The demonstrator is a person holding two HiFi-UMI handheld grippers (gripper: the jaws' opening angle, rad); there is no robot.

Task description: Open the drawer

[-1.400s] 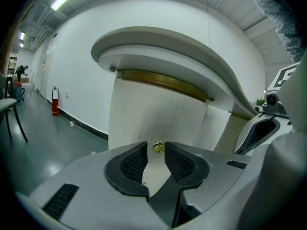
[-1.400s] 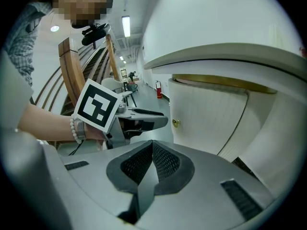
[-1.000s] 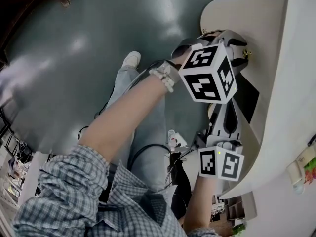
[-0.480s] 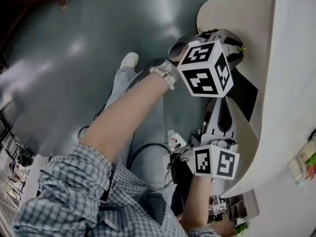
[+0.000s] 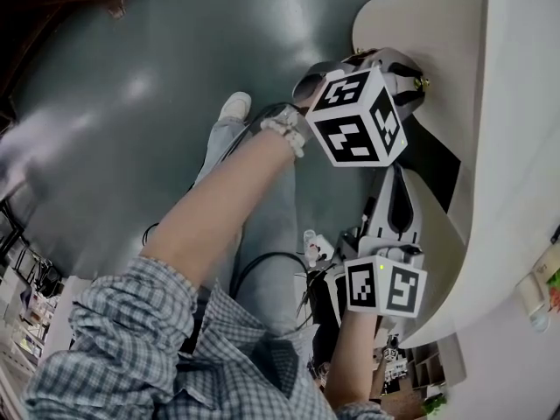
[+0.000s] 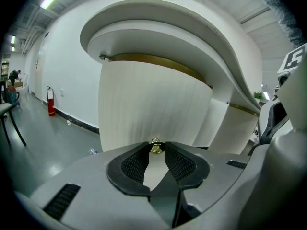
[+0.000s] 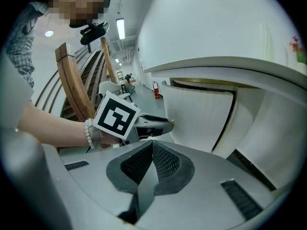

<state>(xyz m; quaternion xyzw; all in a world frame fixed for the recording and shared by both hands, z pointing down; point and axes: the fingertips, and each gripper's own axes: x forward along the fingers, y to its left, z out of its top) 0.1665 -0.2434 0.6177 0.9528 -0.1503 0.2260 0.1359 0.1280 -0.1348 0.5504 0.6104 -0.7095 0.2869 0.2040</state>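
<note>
- Head view: the left gripper (image 5: 411, 81) reaches to the small brass knob (image 5: 426, 83) on the curved, cream-white drawer front (image 5: 420, 24), which sits under the white counter top (image 5: 525, 103). A dark gap (image 5: 433, 164) shows just below the knob, beside the panel. The right gripper (image 5: 395, 186) points up along the panel's lower edge, nearer the person. Under both lies a grey-green floor (image 5: 175, 77).
- Left gripper view: the jaws are narrowed onto the knob (image 6: 155, 147), their ribbed black tips on either side of it, against the drawer front (image 6: 153, 99).
- Right gripper view: the jaws are pressed together at the tips with nothing between them. Beyond them the drawer front (image 7: 196, 114) shows a dark outline. At the left is a wrist with a pale bead bracelet (image 7: 88, 133).
</note>
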